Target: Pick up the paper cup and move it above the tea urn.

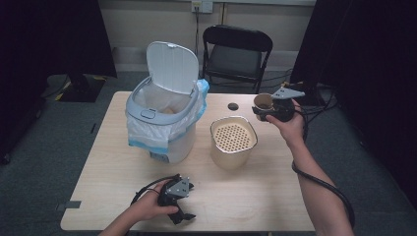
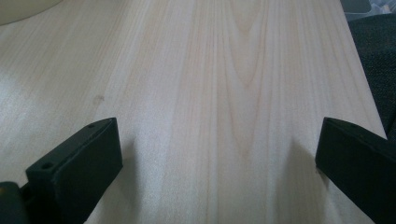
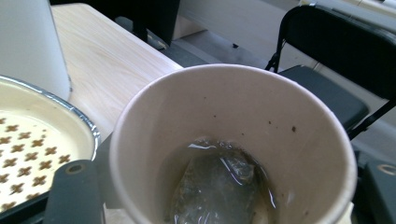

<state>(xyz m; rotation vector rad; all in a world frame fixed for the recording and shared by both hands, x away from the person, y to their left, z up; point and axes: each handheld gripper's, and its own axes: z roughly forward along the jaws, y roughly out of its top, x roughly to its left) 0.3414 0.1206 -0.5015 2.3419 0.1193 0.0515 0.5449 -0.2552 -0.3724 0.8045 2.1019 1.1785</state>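
We see paper cup (image 3: 233, 140) with wet tea bag (image 3: 217, 186) inside, clamped in right gripper (image 1: 269, 111), held above tabletop (image 1: 113, 157) right of perforated-lid container (image 1: 233, 140). Open-lid trash bin (image 1: 162, 118) stands left of that. Left gripper (image 1: 181, 204) rests near front tabletop edge, jaws wide apart, holding nothing.

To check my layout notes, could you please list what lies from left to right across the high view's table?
Lidded bin → left gripper → strainer container → paper cup, held in the right gripper.
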